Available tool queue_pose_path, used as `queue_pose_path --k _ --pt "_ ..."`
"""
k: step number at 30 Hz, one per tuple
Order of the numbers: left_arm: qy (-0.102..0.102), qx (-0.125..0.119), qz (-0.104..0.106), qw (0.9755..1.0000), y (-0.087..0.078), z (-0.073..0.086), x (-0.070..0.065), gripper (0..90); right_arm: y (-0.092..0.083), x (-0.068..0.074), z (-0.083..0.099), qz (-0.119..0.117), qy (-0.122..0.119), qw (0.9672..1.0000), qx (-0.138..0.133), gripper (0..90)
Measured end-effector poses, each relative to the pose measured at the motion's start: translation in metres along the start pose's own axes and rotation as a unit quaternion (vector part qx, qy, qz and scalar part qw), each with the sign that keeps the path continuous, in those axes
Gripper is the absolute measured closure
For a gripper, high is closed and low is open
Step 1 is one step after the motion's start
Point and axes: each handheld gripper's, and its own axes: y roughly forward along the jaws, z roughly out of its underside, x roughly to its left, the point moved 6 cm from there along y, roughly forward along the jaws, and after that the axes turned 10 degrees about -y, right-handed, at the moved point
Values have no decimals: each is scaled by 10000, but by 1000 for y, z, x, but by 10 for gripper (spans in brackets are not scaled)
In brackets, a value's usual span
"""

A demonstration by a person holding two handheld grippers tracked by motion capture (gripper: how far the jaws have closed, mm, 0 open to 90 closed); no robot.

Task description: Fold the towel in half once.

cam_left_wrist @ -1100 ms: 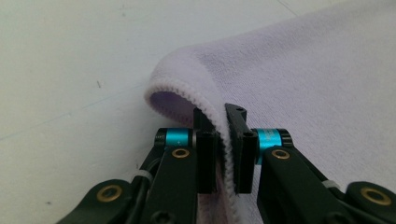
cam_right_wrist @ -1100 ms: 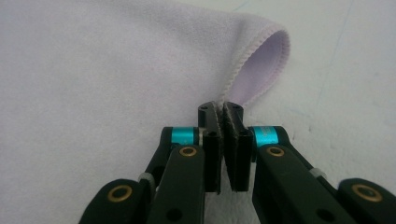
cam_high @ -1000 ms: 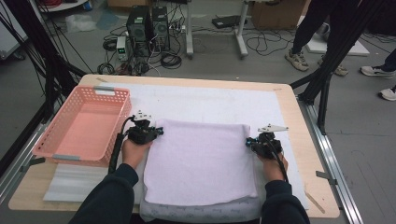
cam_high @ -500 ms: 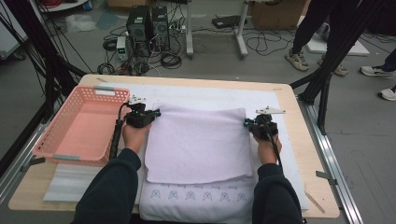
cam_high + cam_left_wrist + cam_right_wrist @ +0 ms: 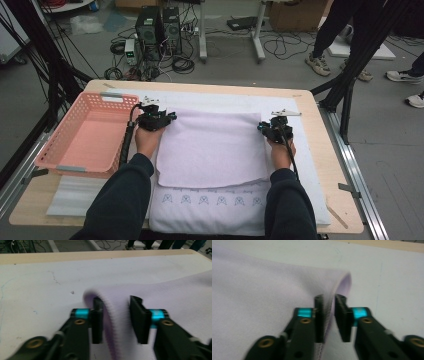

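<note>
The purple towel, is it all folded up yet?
Partly. The purple towel already lies folded over, its far edge laid flat on the white mat. The left gripper and right gripper have just been opening, each with a towel corner loose between its fingers. The patterned near strip is uncovered, so maybe another fold, perhaps then the pink basket.

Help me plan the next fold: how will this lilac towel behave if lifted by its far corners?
The lilac towel will probably sag between the grips: its edge already curls limply between the left gripper jaws, which have just been opening. Its fuzzy pile should resist slipping. It looks light, lying thin and flat on the table.
</note>
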Motion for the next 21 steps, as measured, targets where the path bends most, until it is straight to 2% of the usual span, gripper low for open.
queue_pose_path --k 2,5,8,10,13,15,18,21 --pt "95 51 -14 9999 -2 1 -1 500 -3 0 -2 1 -14 10000 -49 675" --pt "41 10 91 10000 -7 3 -1 437 -9 -1 -5 50 -76 9999 -97 620" --pt "7 88 219 9997 -11 8 -3 375 -16 0 -7 8 -105 9999 -111 567" --pt "76 109 287 9995 -14 10 -6 370 -20 2 -8 -45 -164 9998 -116 555" --pt "203 277 382 9987 -20 13 -12 358 -26 6 -8 -148 -197 9996 -124 537" --pt "279 196 447 9984 -24 13 -17 360 -31 8 -6 -182 -212 9995 -136 525" --pt "287 165 535 9980 -32 16 -22 371 -37 13 -3 -336 -254 9991 23 502" --pt "301 154 575 9978 -38 20 -24 372 -46 20 -1 -371 -379 9986 -54 506"
